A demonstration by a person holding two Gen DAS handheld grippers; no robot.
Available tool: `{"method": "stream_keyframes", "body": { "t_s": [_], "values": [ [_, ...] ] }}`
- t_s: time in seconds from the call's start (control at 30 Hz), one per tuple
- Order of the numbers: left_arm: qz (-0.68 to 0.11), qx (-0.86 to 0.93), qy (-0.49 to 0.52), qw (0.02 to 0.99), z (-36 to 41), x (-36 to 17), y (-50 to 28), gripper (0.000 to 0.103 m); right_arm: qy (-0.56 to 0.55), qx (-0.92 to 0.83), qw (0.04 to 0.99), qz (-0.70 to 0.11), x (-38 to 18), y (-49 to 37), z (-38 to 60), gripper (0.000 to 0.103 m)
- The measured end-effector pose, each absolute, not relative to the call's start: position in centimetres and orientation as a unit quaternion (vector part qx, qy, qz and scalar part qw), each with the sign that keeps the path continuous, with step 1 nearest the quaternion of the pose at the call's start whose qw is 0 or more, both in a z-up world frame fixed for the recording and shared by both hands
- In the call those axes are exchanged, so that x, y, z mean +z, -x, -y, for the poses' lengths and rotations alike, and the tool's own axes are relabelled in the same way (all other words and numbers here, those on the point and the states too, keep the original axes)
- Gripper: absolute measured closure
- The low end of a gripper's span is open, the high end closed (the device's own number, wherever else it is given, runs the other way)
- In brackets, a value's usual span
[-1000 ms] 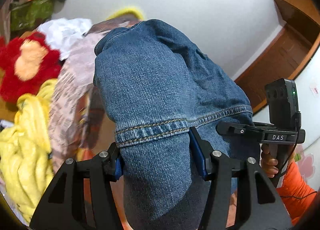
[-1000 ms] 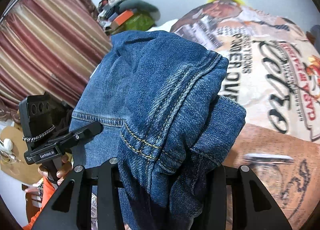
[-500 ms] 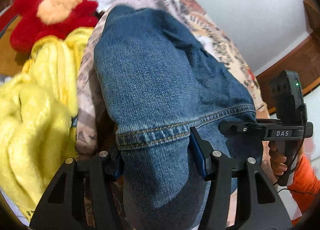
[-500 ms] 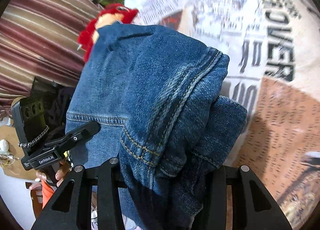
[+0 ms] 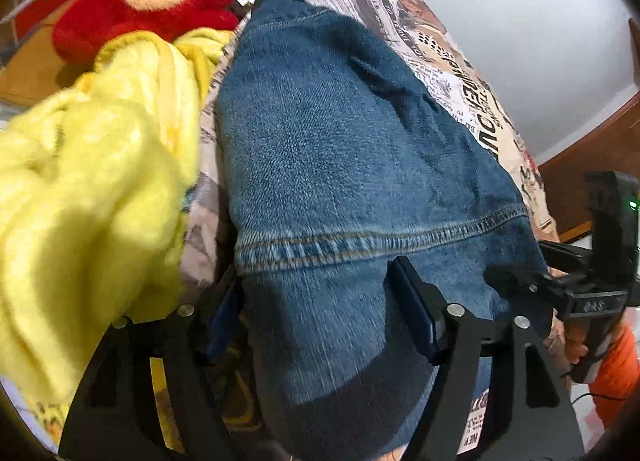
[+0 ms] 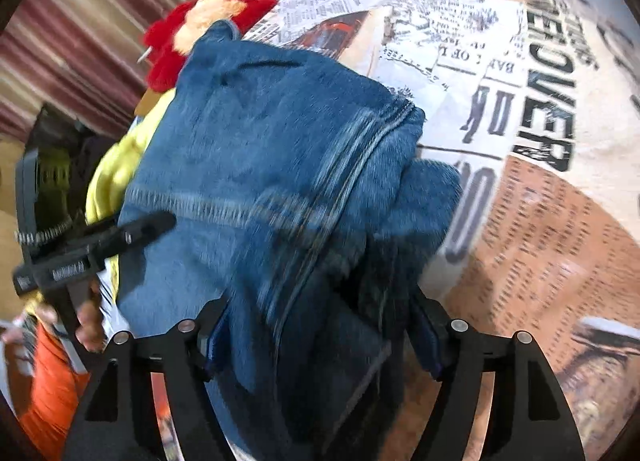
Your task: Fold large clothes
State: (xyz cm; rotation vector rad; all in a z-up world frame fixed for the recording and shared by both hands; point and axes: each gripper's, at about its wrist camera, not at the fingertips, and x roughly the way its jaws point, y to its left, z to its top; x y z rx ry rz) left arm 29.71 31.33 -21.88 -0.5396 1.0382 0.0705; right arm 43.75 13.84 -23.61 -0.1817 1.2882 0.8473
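Both hand-held grippers, left [image 5: 316, 313] and right [image 6: 320, 333], have lowered the folded denim garment [image 5: 340, 149] onto the printed bedspread [image 6: 540, 201], jaws just opening, cloth running lengthwise toward the upper frame.

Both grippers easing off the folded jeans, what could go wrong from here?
1. The jaws of both the left gripper and the right gripper have just been opening with the jeans still between them; denim may snag and drag on withdrawal.
2. The fold could spring open.
3. The yellow fleece crowds the jeans' edge.
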Motion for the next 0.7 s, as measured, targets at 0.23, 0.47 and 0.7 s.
{"method": "stream_keyframes", "body": {
  "t_s": [0.23, 0.47, 0.7],
  "values": [
    [-0.480, 0.064, 0.173, 0.857, -29.0, -17.6, -26.9, 0.032, 0.136, 0.379, 0.758, -0.514, -18.5, -39.8, -10.9, 0.032],
    [-0.379, 0.079, 0.126, 0.913, -25.5, -7.8, -23.4, 0.032, 0.079, 0.403, 0.821, -0.396, -8.8, -35.2, -7.5, 0.032],
    [-0.235, 0.096, 0.057, 0.965, -19.5, 2.1, -17.0, 0.032, -0.011, 0.425, 0.864, -0.271, 0.2, -29.3, -3.6, 0.032]
  ]
}}
